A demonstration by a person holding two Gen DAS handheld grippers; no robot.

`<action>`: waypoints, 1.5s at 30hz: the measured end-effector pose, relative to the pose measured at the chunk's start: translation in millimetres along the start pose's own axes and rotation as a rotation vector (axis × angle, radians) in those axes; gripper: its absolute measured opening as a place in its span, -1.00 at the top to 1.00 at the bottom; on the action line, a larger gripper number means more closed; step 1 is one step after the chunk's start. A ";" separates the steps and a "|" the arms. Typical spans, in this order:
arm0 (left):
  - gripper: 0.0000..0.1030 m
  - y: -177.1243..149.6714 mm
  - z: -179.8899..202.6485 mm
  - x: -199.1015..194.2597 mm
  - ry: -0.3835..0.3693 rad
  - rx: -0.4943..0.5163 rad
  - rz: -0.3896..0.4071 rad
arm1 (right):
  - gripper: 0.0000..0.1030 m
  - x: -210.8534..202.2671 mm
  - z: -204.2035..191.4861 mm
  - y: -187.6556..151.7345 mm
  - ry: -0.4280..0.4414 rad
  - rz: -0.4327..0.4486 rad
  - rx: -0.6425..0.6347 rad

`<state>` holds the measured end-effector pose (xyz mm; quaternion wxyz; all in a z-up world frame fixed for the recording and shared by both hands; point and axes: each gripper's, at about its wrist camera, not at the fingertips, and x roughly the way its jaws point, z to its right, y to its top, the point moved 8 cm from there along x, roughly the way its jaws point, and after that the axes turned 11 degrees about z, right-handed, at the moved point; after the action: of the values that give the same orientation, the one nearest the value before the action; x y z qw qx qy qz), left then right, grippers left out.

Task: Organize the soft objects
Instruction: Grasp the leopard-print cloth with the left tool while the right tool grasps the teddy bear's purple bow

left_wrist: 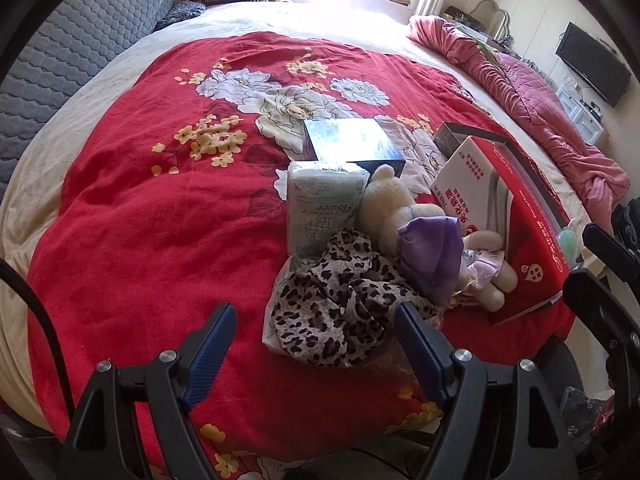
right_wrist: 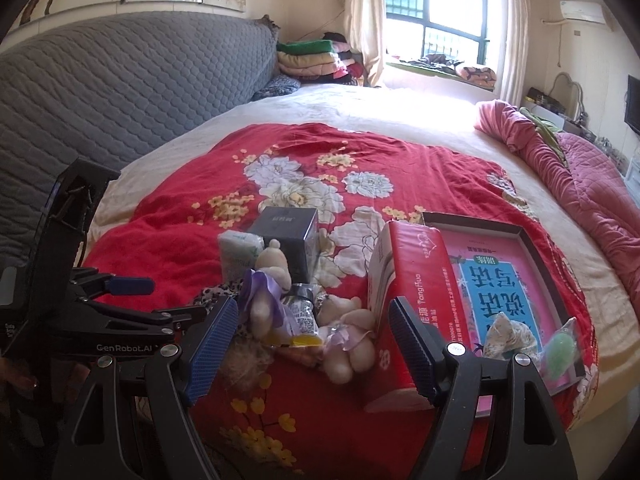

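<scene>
On the red floral quilt (left_wrist: pixel 132 216) lies a heap: a leopard-print cloth (left_wrist: pixel 340 308), a cream plush bear with a purple bow (left_wrist: pixel 404 216), a smaller plush bear (right_wrist: pixel 348 336), and a pale tissue pack (left_wrist: pixel 322 204). My left gripper (left_wrist: pixel 312 340) is open and empty, just short of the leopard cloth. My right gripper (right_wrist: pixel 310 340) is open and empty, its jaws either side of the small bear and the bear with the purple bow (right_wrist: pixel 266 284). A red carton (right_wrist: pixel 400 304) lies by the right finger.
A dark box (left_wrist: pixel 348 140) stands behind the heap. An open tray-like box (right_wrist: pixel 516 288) at the right holds a patterned cloth (right_wrist: pixel 508 336) and a green item (right_wrist: pixel 560 352). A pink blanket (right_wrist: pixel 580 196) lies along the bed's right side; a grey headboard (right_wrist: pixel 120 100) is at the left.
</scene>
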<state>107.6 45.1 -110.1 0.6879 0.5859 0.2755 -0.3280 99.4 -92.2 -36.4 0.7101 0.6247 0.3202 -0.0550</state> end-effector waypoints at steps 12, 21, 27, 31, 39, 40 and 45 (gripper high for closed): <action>0.24 3.0 -8.3 29.7 -0.085 -0.031 -0.023 | -0.53 38.4 -14.2 -2.9 0.037 -0.060 -0.004; 0.38 1.3 -7.2 30.5 -0.151 -0.033 -0.017 | -0.53 85.1 -26.4 -14.1 0.061 -0.163 0.009; 0.42 -1.1 -8.1 33.0 -0.180 -0.044 -0.029 | -0.52 106.1 -24.2 -22.4 0.077 -0.199 0.016; 0.42 -1.3 -7.2 34.3 -0.181 -0.025 -0.026 | -0.24 114.8 -29.8 -24.4 0.120 -0.209 -0.001; 0.67 -0.3 2.0 37.4 -0.196 0.015 -0.022 | 0.42 117.5 -39.8 -29.0 0.167 -0.198 -0.035; 0.71 -0.5 4.7 37.4 -0.202 0.023 -0.023 | 0.42 116.5 -38.4 -28.9 0.171 -0.193 -0.023; 0.86 -0.2 17.0 30.1 -0.206 0.052 0.013 | 0.43 109.9 -28.9 -25.9 0.181 -0.173 0.034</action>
<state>126.4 24.5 -130.4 0.6992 0.5686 0.1910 -0.3889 162.5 -35.7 -116.5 0.6600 0.6092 0.4347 -0.0650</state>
